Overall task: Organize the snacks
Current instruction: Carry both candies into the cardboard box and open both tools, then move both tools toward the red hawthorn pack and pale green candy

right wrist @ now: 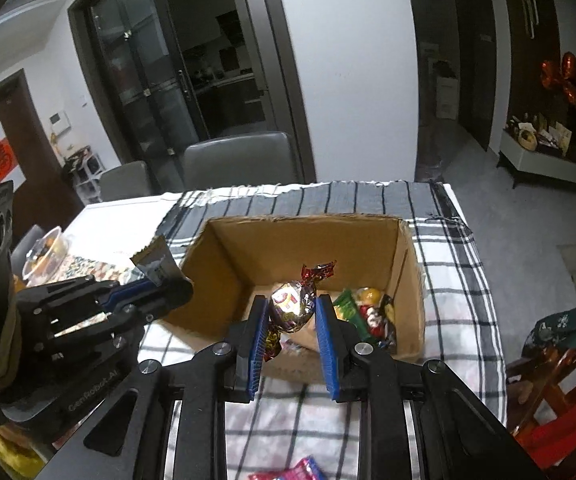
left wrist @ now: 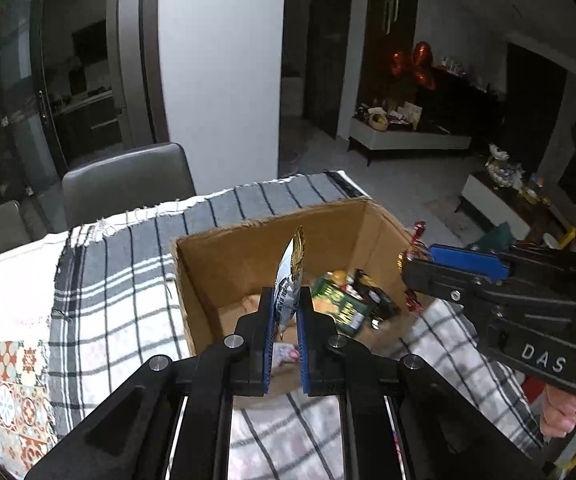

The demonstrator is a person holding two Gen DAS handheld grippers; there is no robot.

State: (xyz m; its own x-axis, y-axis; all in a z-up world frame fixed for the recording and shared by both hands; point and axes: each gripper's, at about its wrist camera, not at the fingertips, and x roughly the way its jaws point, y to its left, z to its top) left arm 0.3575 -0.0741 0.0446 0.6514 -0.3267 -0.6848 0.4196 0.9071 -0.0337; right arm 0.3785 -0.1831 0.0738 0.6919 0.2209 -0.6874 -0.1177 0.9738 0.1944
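Note:
An open cardboard box (left wrist: 247, 248) (right wrist: 231, 256) stands on a checked cloth and holds several snack packs (left wrist: 348, 300) (right wrist: 368, 312) in its right corner. My left gripper (left wrist: 286, 312) is shut on a white and gold snack packet (left wrist: 290, 280), held upright over the box's near side; it also shows in the right wrist view (right wrist: 155, 264). My right gripper (right wrist: 292, 316) is shut on a foil-wrapped candy (right wrist: 294, 304) with red twisted ends, above the box's near edge. The candy peeks out past the right gripper in the left wrist view (left wrist: 412, 248).
The checked cloth (left wrist: 119, 280) (right wrist: 452, 264) covers the table. A glass bowl (right wrist: 45, 254) stands at the left. A pink wrapper (right wrist: 288, 472) lies on the cloth near me. Grey chairs (left wrist: 127, 180) stand behind the table. A patterned mat (left wrist: 3, 392) lies at the left.

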